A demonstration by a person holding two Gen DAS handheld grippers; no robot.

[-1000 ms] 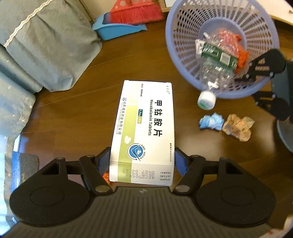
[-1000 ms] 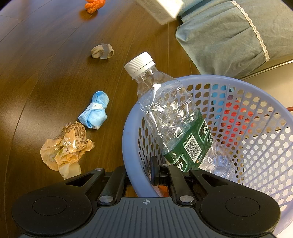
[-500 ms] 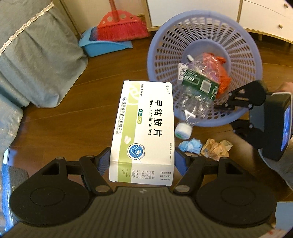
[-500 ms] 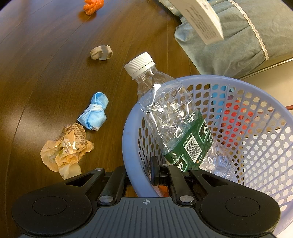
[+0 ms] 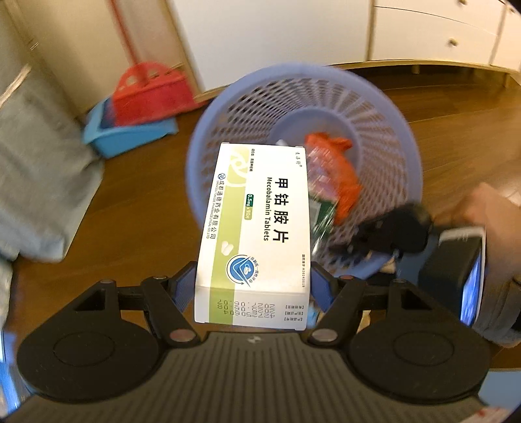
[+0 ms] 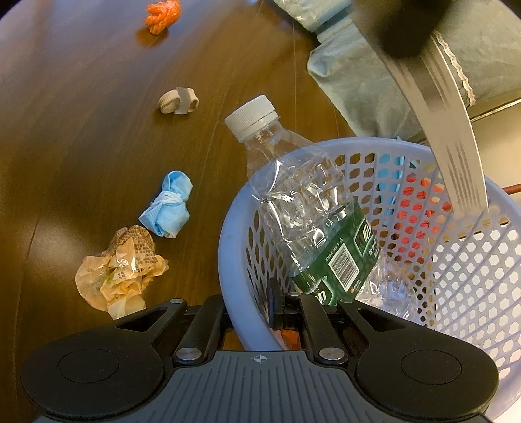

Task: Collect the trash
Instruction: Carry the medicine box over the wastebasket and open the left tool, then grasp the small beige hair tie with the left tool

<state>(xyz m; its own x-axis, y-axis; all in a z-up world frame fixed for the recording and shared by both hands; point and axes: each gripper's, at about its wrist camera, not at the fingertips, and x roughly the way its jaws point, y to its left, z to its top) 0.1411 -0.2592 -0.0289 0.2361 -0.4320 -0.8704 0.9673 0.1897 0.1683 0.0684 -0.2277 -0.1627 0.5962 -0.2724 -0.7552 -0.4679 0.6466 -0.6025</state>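
My left gripper [image 5: 254, 283] is shut on a white and green medicine box [image 5: 260, 221], one blue pad on each long side. The box's far end hangs over the lilac plastic basket [image 5: 247, 97], which holds an orange wrapper [image 5: 338, 169]. In the right wrist view a crushed clear bottle [image 6: 299, 201] with a green label leans out over the basket's rim [image 6: 325, 143]. My right gripper [image 6: 250, 312] is shut on the basket's near wall. The held box [image 6: 439, 130] shows as a blur above the basket.
On the brown floor left of the basket lie a blue mask [image 6: 169, 208], a crumpled tan wrapper [image 6: 120, 270], a beige scrap [image 6: 177, 102] and an orange scrap [image 6: 162, 16]. Grey-green cloth [image 6: 358, 71] lies behind. A blue dustpan with a red broom [image 5: 130, 130] stands by the wall.
My left gripper has carried the box toward the basket and tilted up; the box now overlaps the basket's mouth. The right gripper and the basket have stayed still.
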